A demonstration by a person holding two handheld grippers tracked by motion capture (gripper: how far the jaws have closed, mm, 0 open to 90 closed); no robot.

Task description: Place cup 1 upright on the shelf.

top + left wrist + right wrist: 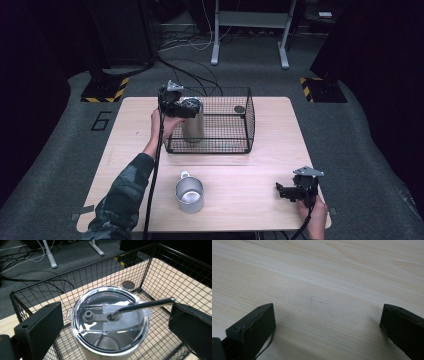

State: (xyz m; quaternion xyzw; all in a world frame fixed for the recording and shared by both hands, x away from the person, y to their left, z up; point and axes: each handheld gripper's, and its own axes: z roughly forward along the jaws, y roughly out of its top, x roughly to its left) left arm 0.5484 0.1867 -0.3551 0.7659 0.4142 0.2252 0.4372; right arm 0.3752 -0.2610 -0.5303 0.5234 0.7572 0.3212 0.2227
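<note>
The left gripper (115,322) hung with jaws spread around the lidded steel tumbler (110,322) standing in the wire basket (155,272), a stiff, slick, probably weighty cup best squeezed just below its rim, clear of the metal straw (145,304), while the right gripper (327,325) rested released over the table (324,272).

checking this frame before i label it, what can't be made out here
- Tumbler base: left gripper view, cut off by the bottom edge.
- Tumbler contents: lid reflections hide them.
- Small dark disc in the wire basket: high view, too small to identify.
- Metal mug inside: high view, glare.
</note>
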